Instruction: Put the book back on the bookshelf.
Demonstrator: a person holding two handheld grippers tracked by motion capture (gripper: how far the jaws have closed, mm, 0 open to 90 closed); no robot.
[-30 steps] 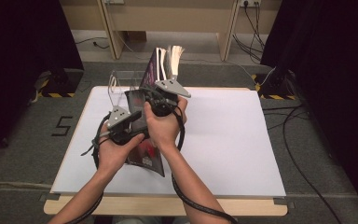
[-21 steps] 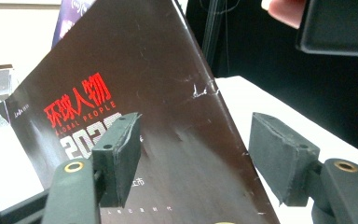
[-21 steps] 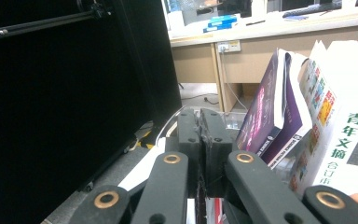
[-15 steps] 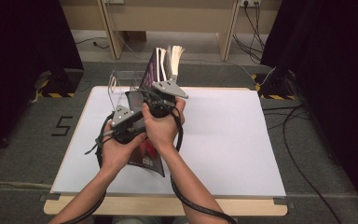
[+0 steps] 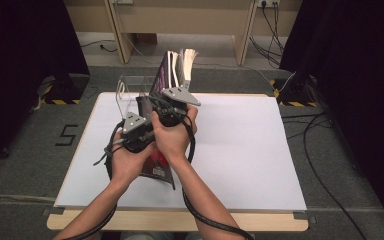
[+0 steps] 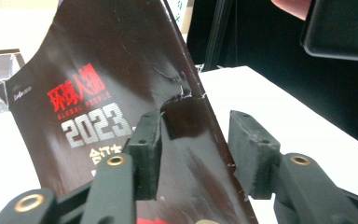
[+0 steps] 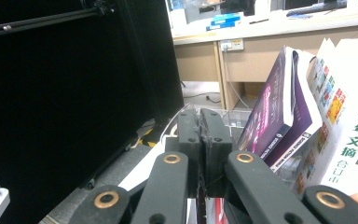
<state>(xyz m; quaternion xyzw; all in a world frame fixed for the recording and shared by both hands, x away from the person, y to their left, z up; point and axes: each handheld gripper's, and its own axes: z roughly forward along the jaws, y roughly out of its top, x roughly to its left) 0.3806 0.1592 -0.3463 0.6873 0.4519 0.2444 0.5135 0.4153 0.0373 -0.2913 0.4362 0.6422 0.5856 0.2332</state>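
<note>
- Your hands and both gripper bodies cover the middle of the dark magazine [image 5: 161,165] in the high view; its near corner pokes out toward you.
- In the left gripper view, the cover's lower print is cut off behind the left gripper [image 6: 200,154], and its jaws have just been closing around the torn edge.
- Whatever the right gripper [image 7: 201,140] pinches is hidden between its pressed-together pads.
- The clear stand [image 5: 130,92] at the far left is too faint to outline.
- The upright books [image 7: 303,116] run off the right edge.

both grippers, left [image 5: 139,131] and right [image 5: 169,109], on a dark magazine [image 5: 159,165] atop the white table [image 5: 240,150]
</note>
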